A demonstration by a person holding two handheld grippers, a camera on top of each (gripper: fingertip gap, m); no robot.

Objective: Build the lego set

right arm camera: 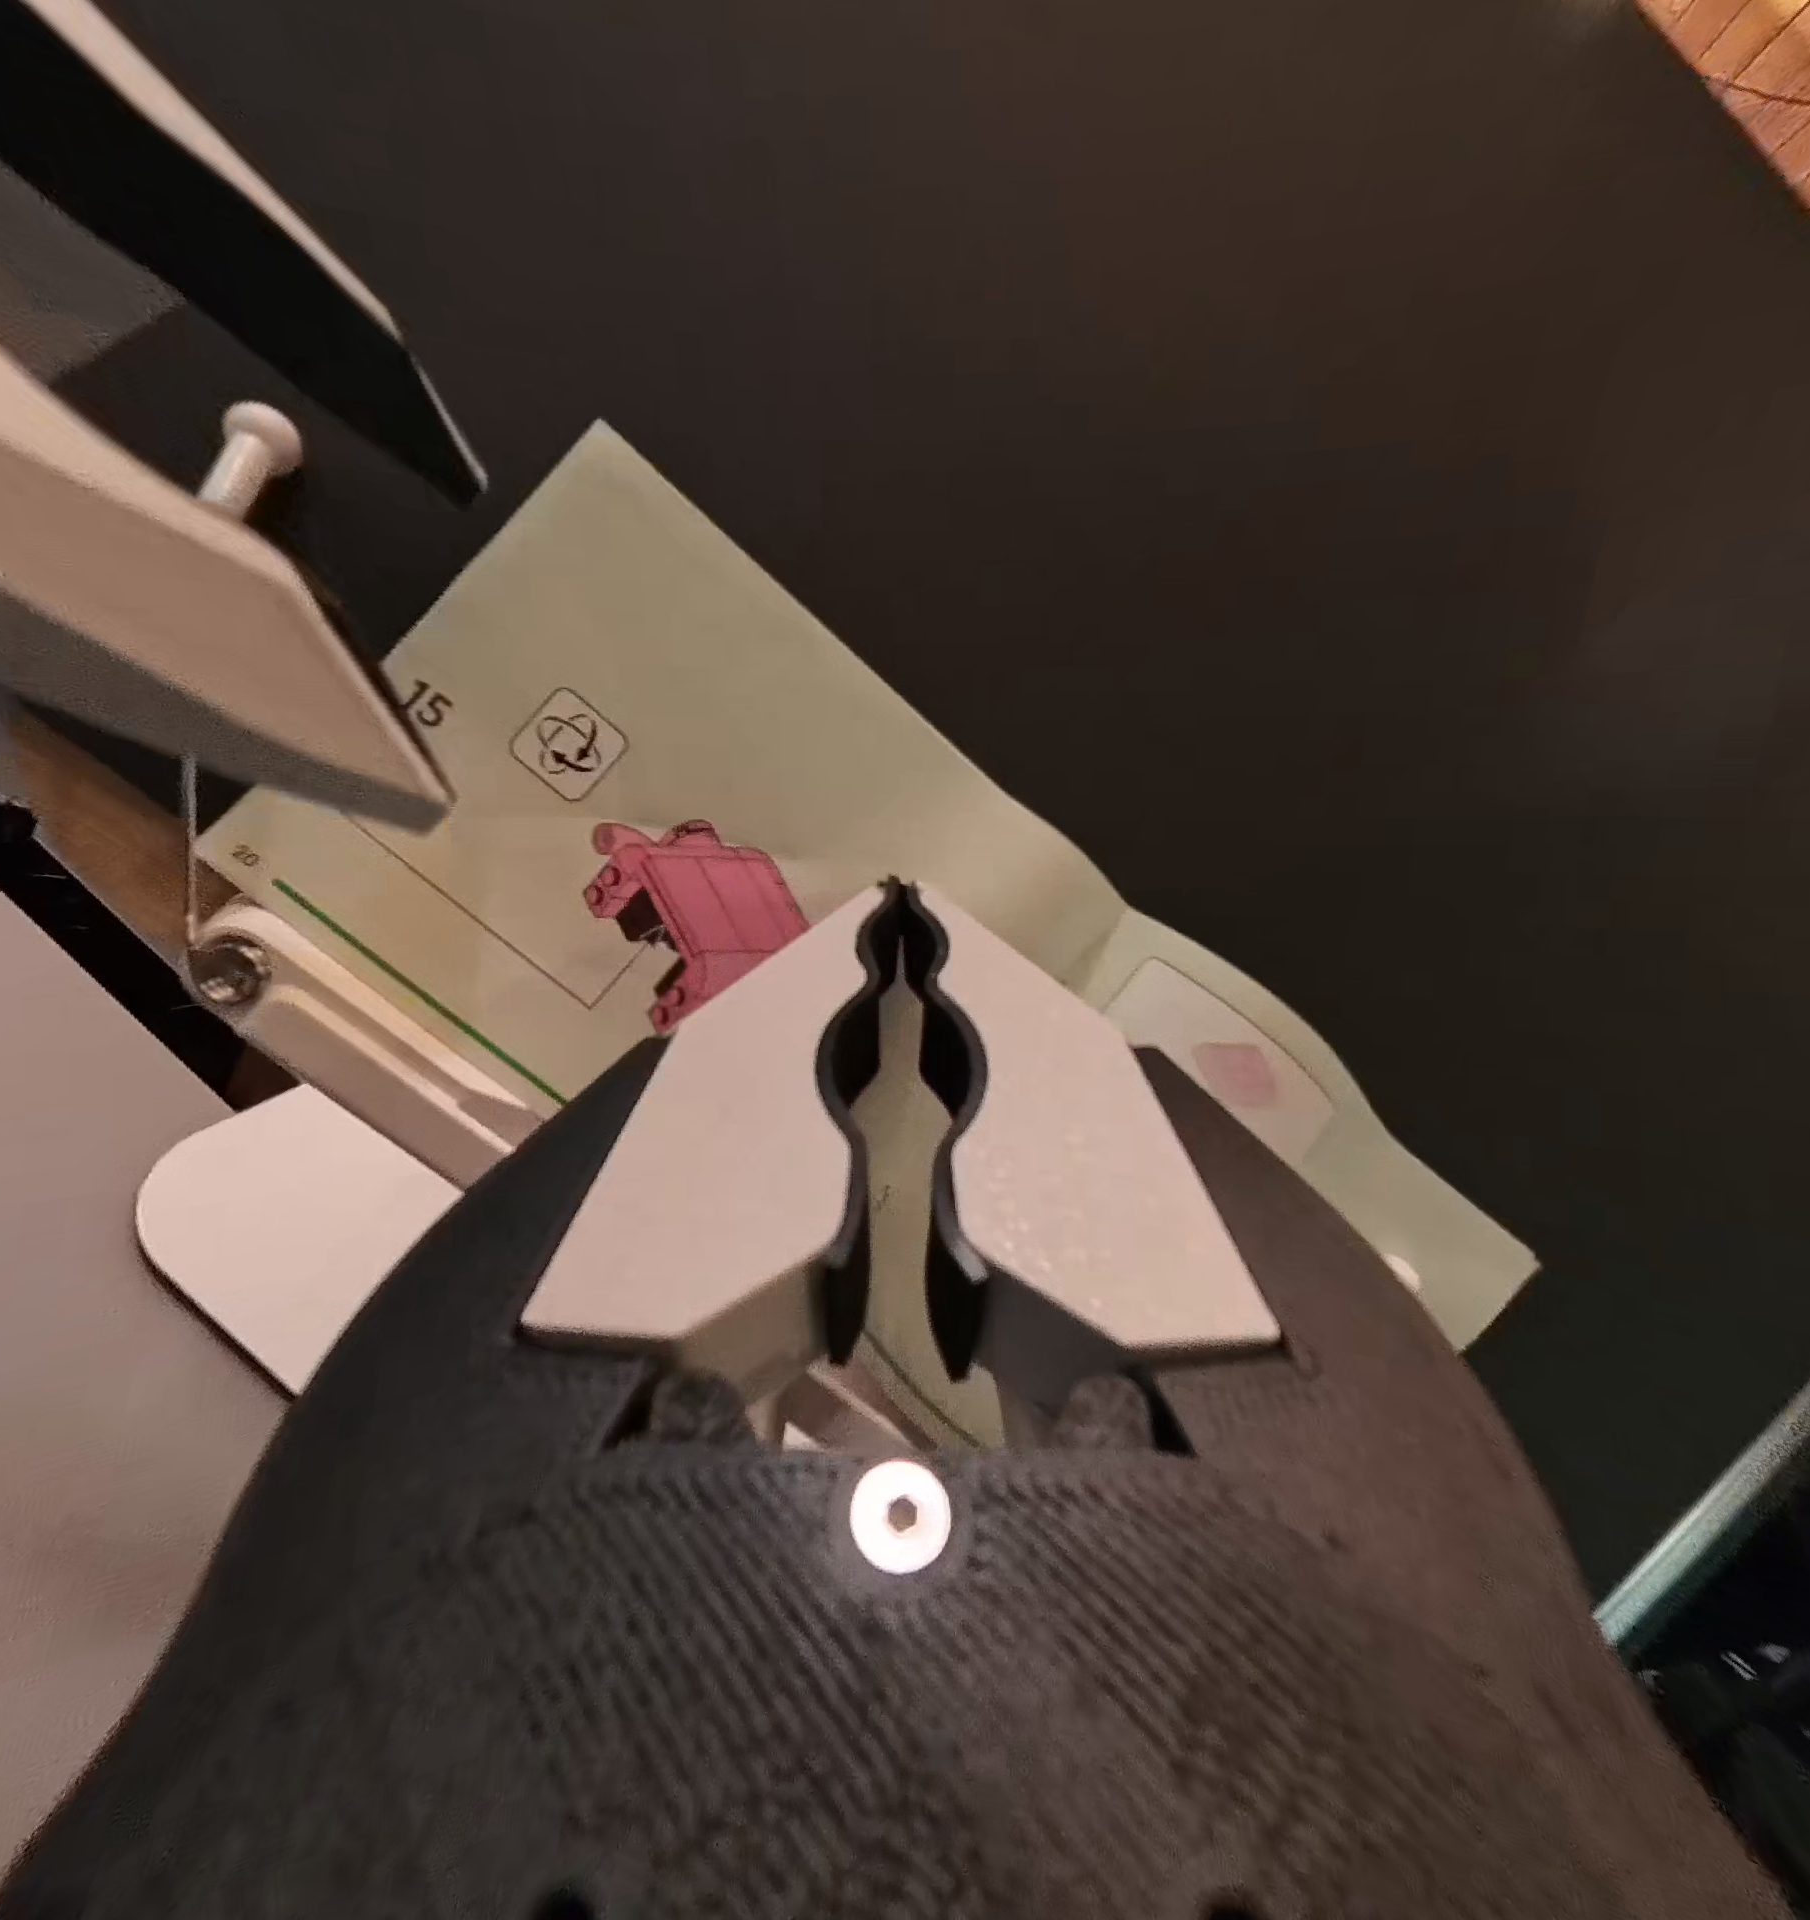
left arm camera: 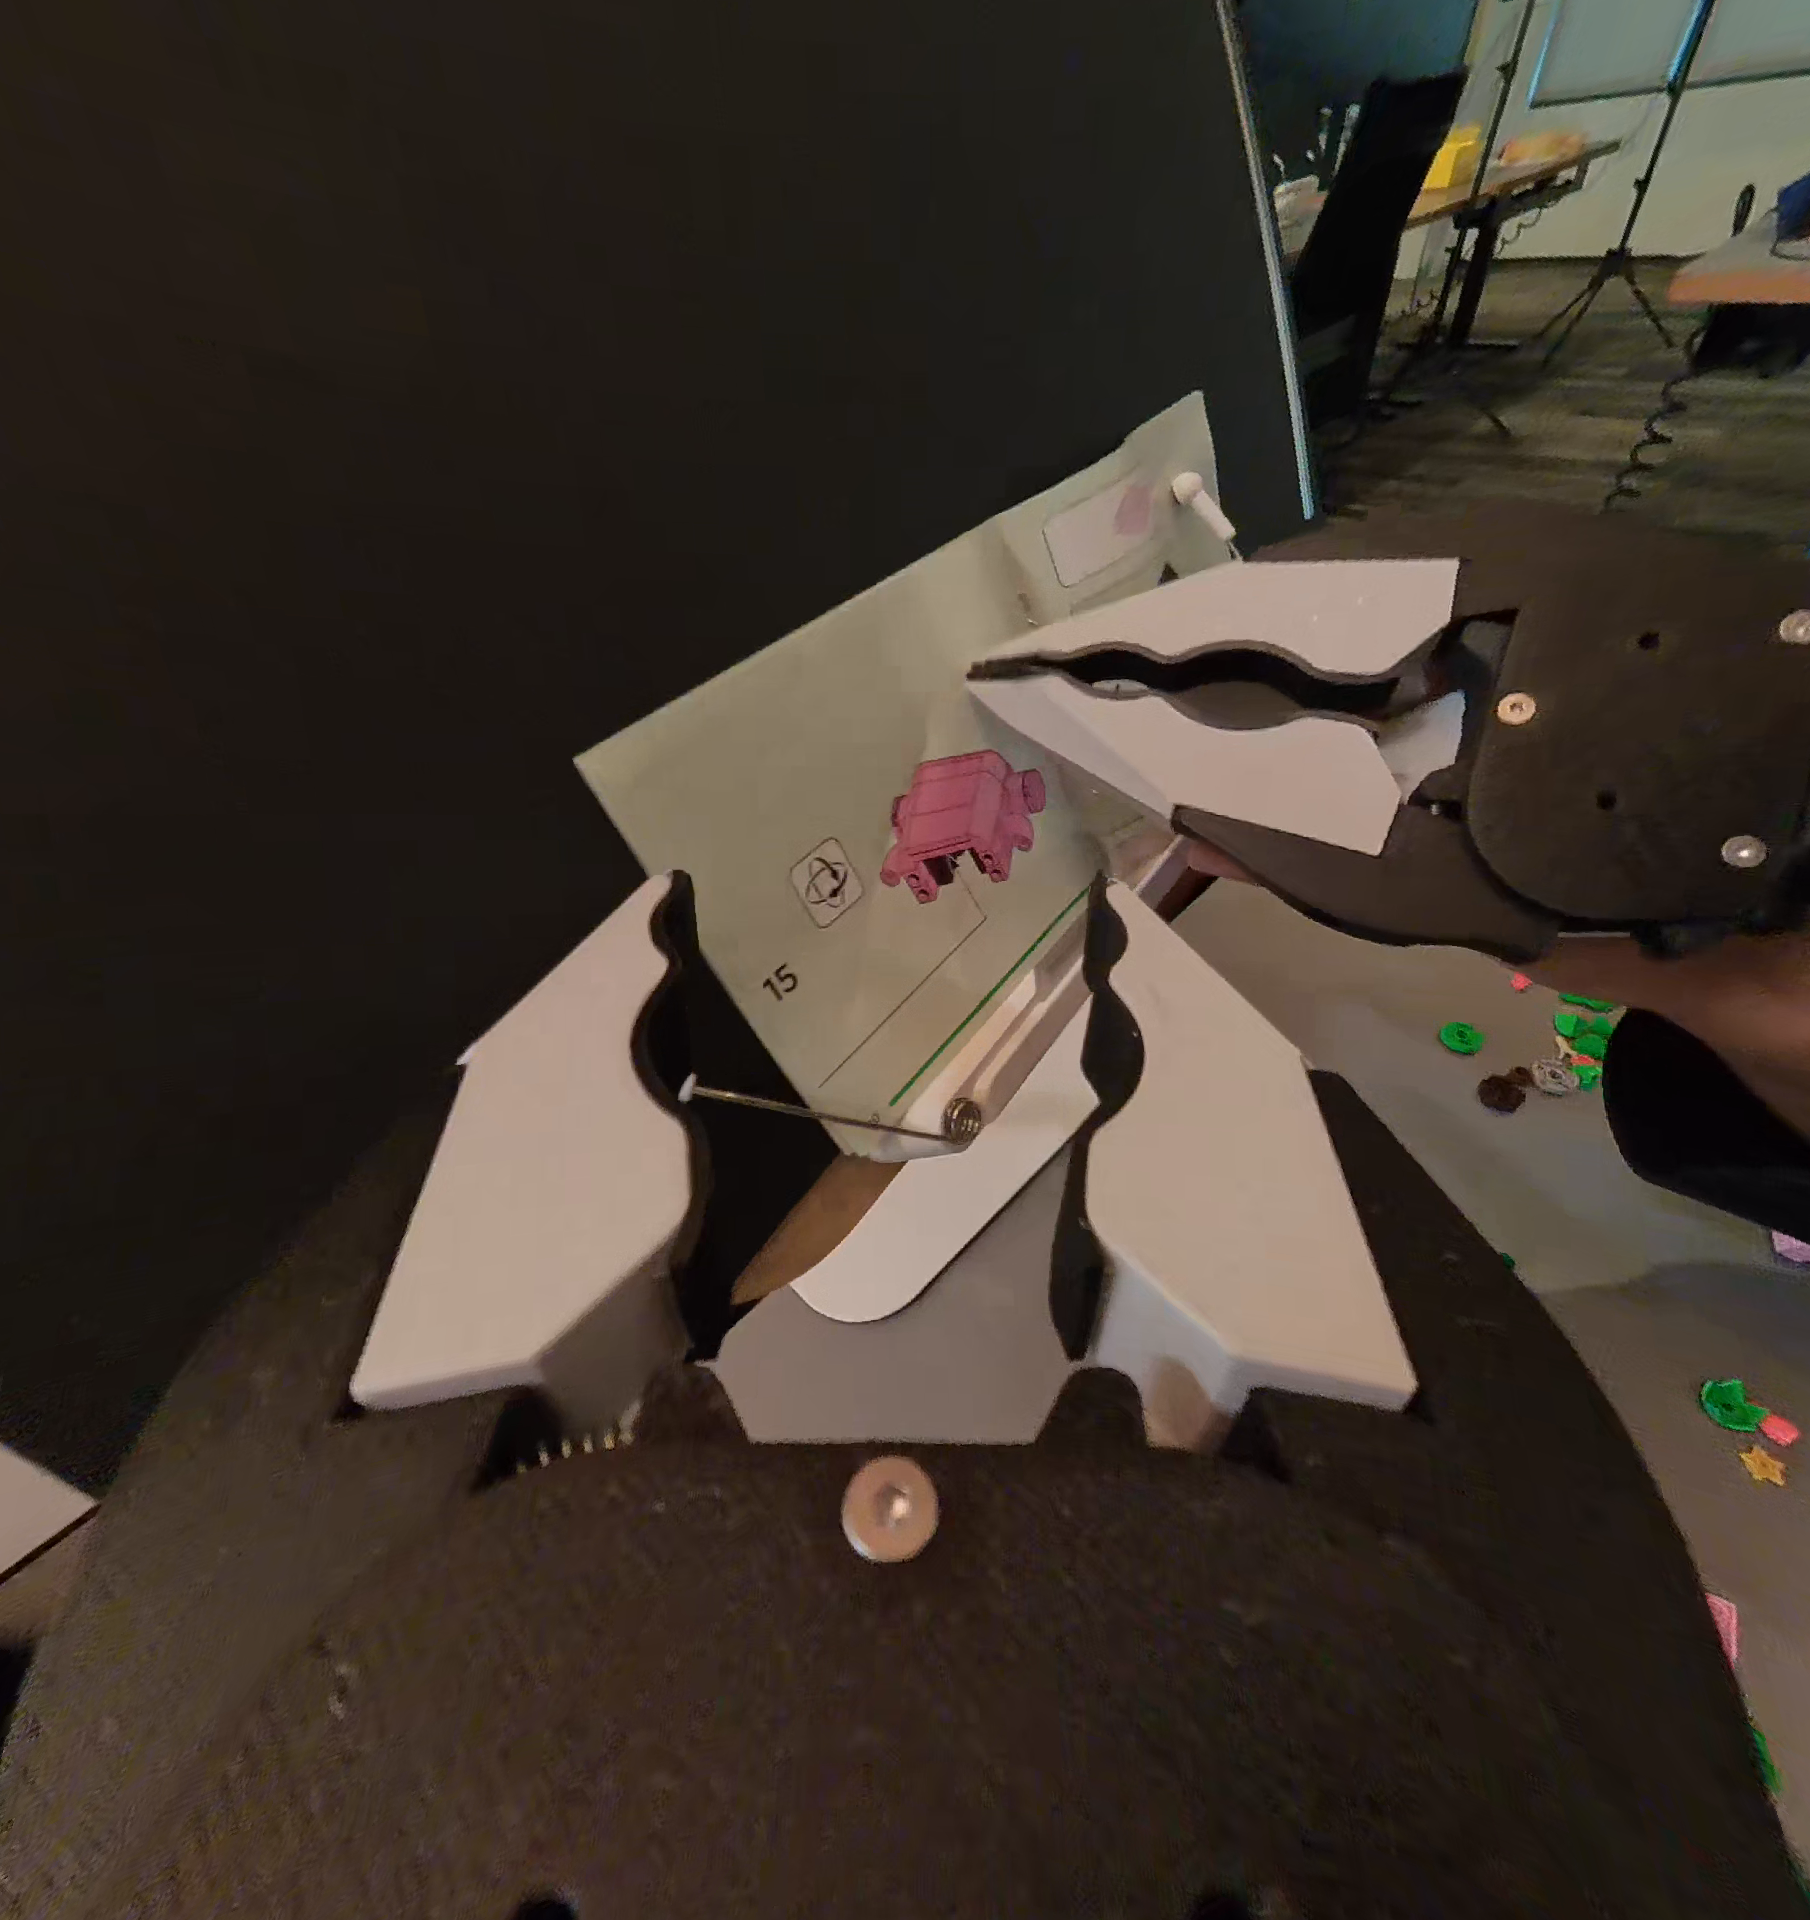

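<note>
The pale green instruction booklet (left arm camera: 859, 727) leans open on a white stand (left arm camera: 911, 1236) and shows a pink model. My left gripper (left arm camera: 885, 894) is open and empty, its tips on either side of the booklet's lower edge. My right gripper (left arm camera: 974, 673) comes in from the right, shut, its tips against the page near the fold. In the right wrist view the right gripper (right arm camera: 896, 888) is shut in front of the booklet (right arm camera: 672, 644); I cannot tell whether a sheet is pinched. The right-hand page curls. The left gripper (right arm camera: 454, 644) shows at top left.
A thin wire clip (left arm camera: 776, 1107) crosses the booklet's bottom corner. Loose green, dark and pink lego pieces (left arm camera: 1566, 1039) lie on the grey table (left arm camera: 1503, 1195) at the right. A black backdrop (left arm camera: 361, 416) stands behind. A hand (left arm camera: 1659, 987) holds the right gripper. My hands' fingertips stand some 8 centimeters from each other.
</note>
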